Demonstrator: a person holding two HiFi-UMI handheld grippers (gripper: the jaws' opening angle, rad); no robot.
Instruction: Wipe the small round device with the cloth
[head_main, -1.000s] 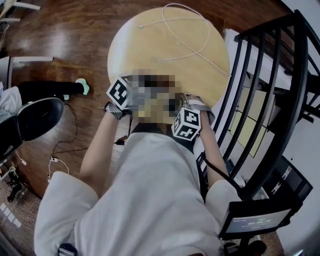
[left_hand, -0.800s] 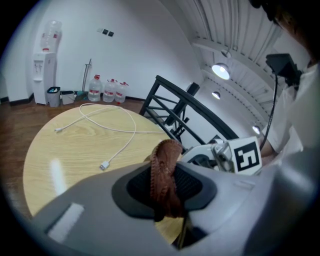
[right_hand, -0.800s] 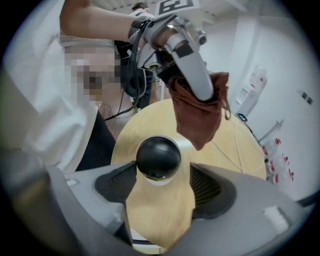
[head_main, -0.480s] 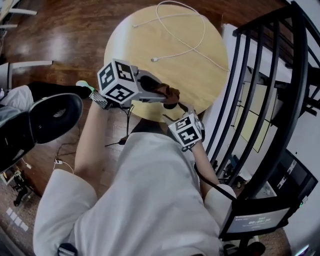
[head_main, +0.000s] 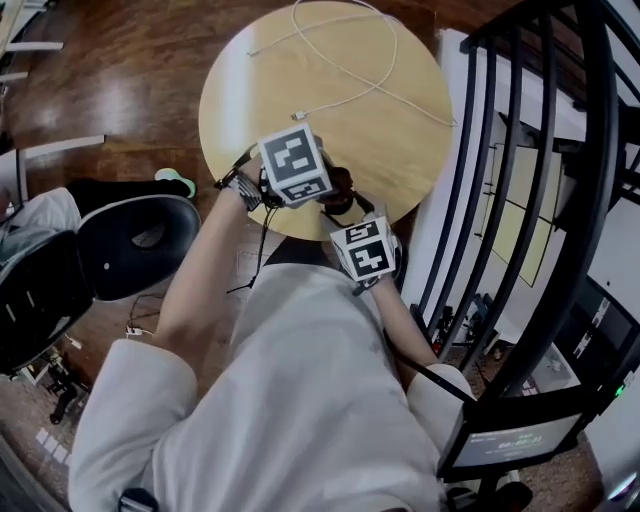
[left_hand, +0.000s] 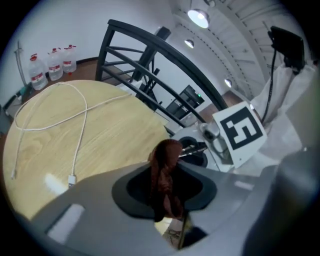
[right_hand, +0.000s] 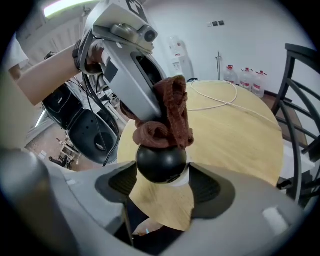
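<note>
The small round device (right_hand: 161, 161) is a black ball on a white base, and my right gripper (right_hand: 162, 180) is shut on it above the near edge of the round wooden table (right_hand: 235, 132). A dark brown cloth (right_hand: 170, 117) rests on top of the ball. My left gripper (left_hand: 165, 187) is shut on that cloth (left_hand: 164, 175) and presses it down from above. In the head view the left gripper (head_main: 330, 190) and the right gripper (head_main: 347, 215) meet at the table's near rim (head_main: 300, 232). There the cloth (head_main: 338, 183) shows between their marker cubes and the device is hidden.
A white charging cable (head_main: 345, 70) loops across the far half of the table. A black metal railing (head_main: 520, 200) stands close on the right. A black chair (head_main: 140, 245) sits at the left, and a screen (head_main: 510, 440) at the lower right. Water bottles (left_hand: 50, 65) stand by the far wall.
The left gripper has swung right and down with the cloth, and the cloth now lies on the device. The right gripper has stayed near the table's edge.
</note>
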